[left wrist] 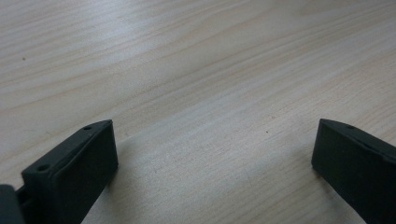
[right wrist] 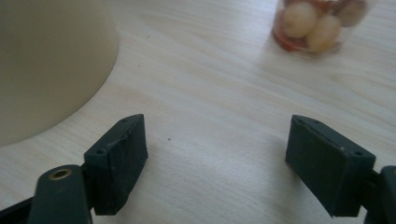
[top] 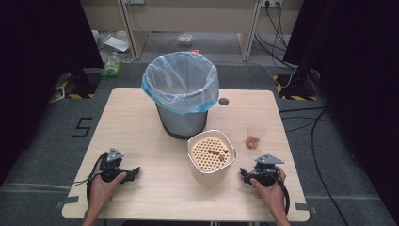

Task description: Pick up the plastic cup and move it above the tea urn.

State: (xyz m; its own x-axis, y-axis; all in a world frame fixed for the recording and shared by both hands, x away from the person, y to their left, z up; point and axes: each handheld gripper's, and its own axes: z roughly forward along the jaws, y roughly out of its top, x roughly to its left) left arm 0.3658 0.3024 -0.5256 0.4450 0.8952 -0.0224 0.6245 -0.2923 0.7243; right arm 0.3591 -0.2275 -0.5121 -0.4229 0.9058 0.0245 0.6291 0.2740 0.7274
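A cream bowl [top: 211,177] with a perforated strainer insert sits at the table's middle front, a few reddish scraps lying on the insert. Its wall [right wrist: 46,60] fills the left of the right gripper view. A clear plastic cup [top: 254,136] stands to its right; the cup [right wrist: 317,23] holds pale round balls and reddish bits. My left gripper [top: 135,172] rests at the front left of the table with its jaws wide apart over bare wood [left wrist: 215,144]. My right gripper [top: 243,174] lies just right of the bowl, open and empty [right wrist: 217,140].
A grey waste bin [top: 181,94] lined with a pale blue bag stands at the back middle of the wooden table [top: 141,122]. A small dark round hole [top: 223,101] sits to the right of the bin. Cables and clutter lie on the floor beyond.
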